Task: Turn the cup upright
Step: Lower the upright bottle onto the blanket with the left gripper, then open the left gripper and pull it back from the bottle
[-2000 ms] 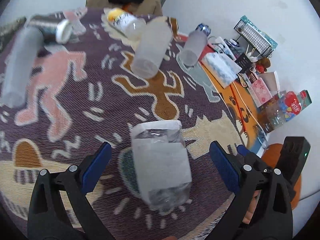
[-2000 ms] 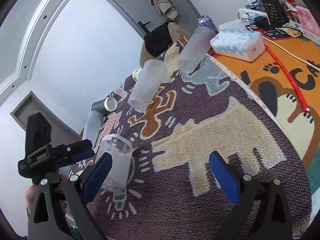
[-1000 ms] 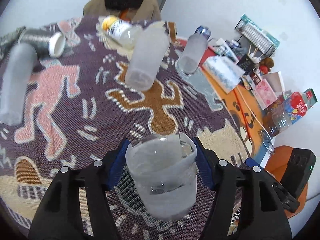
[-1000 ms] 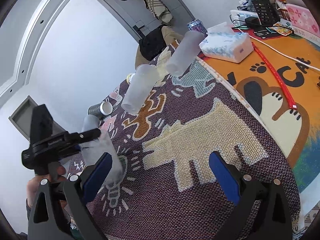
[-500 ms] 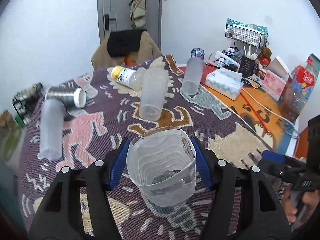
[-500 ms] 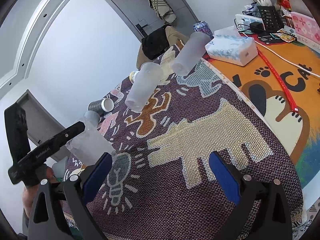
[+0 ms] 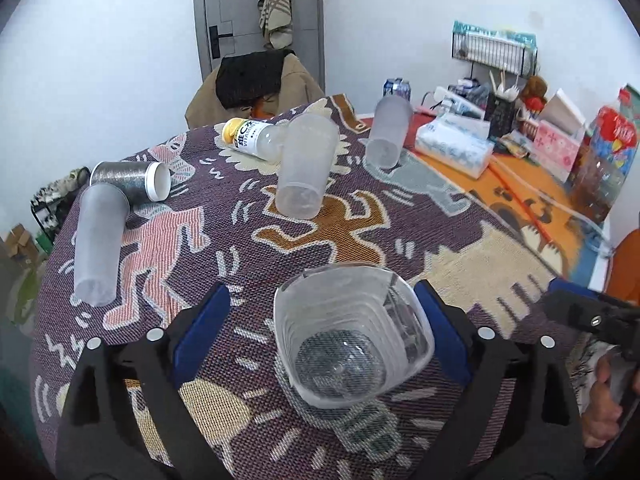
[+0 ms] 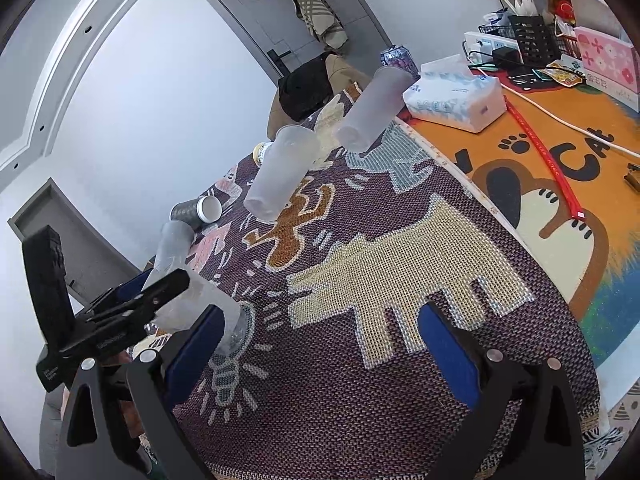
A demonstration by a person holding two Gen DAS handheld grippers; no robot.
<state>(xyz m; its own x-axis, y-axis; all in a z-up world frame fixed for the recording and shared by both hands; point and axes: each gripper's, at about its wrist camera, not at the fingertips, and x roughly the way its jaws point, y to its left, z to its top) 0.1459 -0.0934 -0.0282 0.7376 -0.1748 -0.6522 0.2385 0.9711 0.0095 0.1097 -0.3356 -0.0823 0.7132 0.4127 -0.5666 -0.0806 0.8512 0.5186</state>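
A clear plastic cup (image 7: 352, 336) stands mouth up on the patterned tablecloth (image 7: 224, 248), its base on the cloth. My left gripper (image 7: 320, 332) is open around it: the left pad stands well clear of the cup, the right pad is close to its side. The cup also shows in the right wrist view (image 8: 208, 312), tilted by the lens and partly hidden behind the left gripper's body. My right gripper (image 8: 320, 344) is open and empty over the cloth to the cup's right.
Three frosted cups (image 7: 304, 168) (image 7: 388, 132) (image 7: 98, 244) stand upside down farther back. A silver can (image 7: 128, 180) and a bottle (image 7: 252, 136) lie on their sides. A tissue pack (image 7: 452, 148), boxes and a wire rack crowd the orange mat at right.
The left gripper closed on the upside-down cup, lifted and turned it mouth up, set it down, and its jaws have now opened off it. The right gripper barely moved.
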